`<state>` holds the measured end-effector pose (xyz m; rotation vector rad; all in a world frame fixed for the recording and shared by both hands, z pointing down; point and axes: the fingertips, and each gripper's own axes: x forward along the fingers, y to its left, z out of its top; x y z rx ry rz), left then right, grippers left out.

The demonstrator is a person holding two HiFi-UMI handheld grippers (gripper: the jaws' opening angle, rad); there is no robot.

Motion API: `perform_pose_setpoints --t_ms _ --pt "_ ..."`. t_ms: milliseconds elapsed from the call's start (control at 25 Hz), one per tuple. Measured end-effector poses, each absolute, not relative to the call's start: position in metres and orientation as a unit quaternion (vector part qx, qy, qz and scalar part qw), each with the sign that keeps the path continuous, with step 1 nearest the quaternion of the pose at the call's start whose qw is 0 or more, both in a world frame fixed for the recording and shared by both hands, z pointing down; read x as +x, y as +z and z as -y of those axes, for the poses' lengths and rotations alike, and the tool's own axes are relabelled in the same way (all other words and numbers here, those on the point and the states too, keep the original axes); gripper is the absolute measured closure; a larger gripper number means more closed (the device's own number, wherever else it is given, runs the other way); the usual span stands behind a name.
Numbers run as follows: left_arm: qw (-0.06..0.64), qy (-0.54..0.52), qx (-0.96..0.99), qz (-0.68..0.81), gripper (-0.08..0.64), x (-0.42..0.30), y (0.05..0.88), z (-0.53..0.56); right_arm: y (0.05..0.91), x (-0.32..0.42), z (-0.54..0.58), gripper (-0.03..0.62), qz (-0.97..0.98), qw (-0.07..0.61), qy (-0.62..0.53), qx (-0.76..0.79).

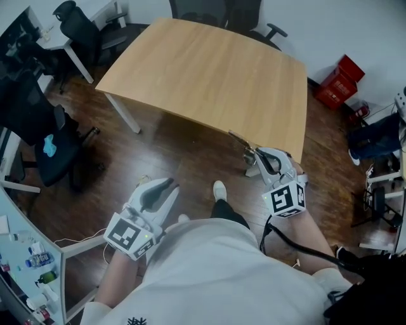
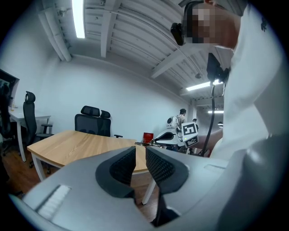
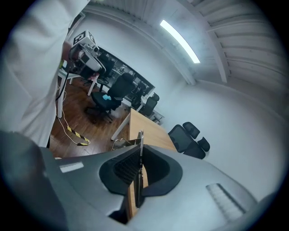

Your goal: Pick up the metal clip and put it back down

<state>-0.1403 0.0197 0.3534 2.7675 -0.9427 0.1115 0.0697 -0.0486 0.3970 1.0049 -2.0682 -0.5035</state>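
Note:
The metal clip (image 1: 239, 139) is a thin silver strip, pinched flat between the pads of my right gripper (image 1: 255, 153). It sticks out ahead of the fingertips, in the air just off the near edge of the wooden table (image 1: 209, 76). In the right gripper view the clip (image 3: 141, 143) runs edge-on between the shut jaws of the right gripper (image 3: 140, 159). My left gripper (image 1: 166, 186) hangs lower left over the floor, away from the table. Its jaws stand a narrow gap apart, and nothing is between them in the left gripper view (image 2: 140, 157). That view also shows the clip (image 2: 144, 144) to the right.
Black office chairs (image 1: 209, 9) stand behind the table, and another one (image 1: 54, 149) is at the left. A red box (image 1: 339, 79) sits on the floor at the right. A white table leg (image 1: 124, 113) stands at the left. A black cable (image 1: 298, 244) trails from the right gripper.

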Motion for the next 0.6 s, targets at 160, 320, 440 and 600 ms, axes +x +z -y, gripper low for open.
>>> perform_pose_setpoints --t_ms 160,320,440,600 --pt "0.108 0.041 0.936 0.333 0.505 -0.130 0.353 -0.001 0.427 0.104 0.094 0.589 0.804 0.398 -0.194 0.397" --pt "0.109 0.047 0.930 0.348 0.505 -0.114 0.350 0.021 0.464 0.136 0.142 0.589 0.802 0.413 -0.192 0.386" --pt "0.111 0.053 0.925 0.361 0.505 -0.098 0.345 0.039 0.495 0.158 0.179 0.589 0.802 0.425 -0.188 0.375" --pt "0.119 0.060 0.918 0.374 0.505 -0.075 0.338 0.061 0.535 0.175 0.225 0.589 0.799 0.447 -0.197 0.350"
